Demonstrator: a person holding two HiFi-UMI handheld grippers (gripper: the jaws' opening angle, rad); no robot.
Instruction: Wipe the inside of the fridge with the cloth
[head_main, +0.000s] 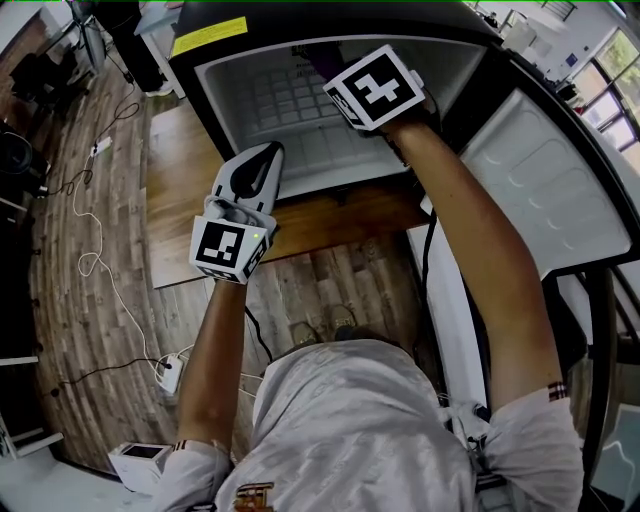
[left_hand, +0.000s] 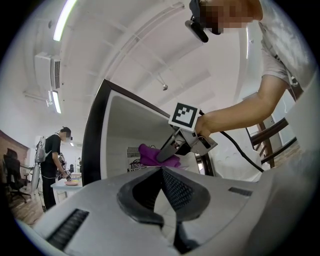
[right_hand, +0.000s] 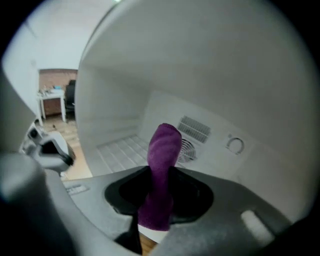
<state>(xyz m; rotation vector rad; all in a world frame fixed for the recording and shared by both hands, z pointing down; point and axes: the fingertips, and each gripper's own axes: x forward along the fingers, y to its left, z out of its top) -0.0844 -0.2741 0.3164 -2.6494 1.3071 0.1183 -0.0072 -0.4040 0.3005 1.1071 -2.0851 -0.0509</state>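
The small black fridge (head_main: 222, 110) stands open, its white inside facing me. My right gripper (right_hand: 161, 172) reaches into it, shut on the purple cloth (right_hand: 162, 150), which sticks out past the jaws toward the back wall. Its marker cube (head_main: 375, 88) shows at the fridge opening. In the left gripper view the cloth (left_hand: 152, 155) hangs from that gripper inside the cavity. My left gripper (head_main: 266, 153) hovers outside, just in front of the fridge's lower left edge, jaws shut on nothing.
The fridge door (head_main: 545, 190) swings open to the right. A round vent (right_hand: 187, 150) and a grille (right_hand: 194, 129) sit on the back wall, with a ribbed shelf (right_hand: 120, 150) at the left. The fridge rests on a wooden board (head_main: 190, 200); cables (head_main: 95, 265) trail across the floor. A person (left_hand: 52, 160) stands far off.
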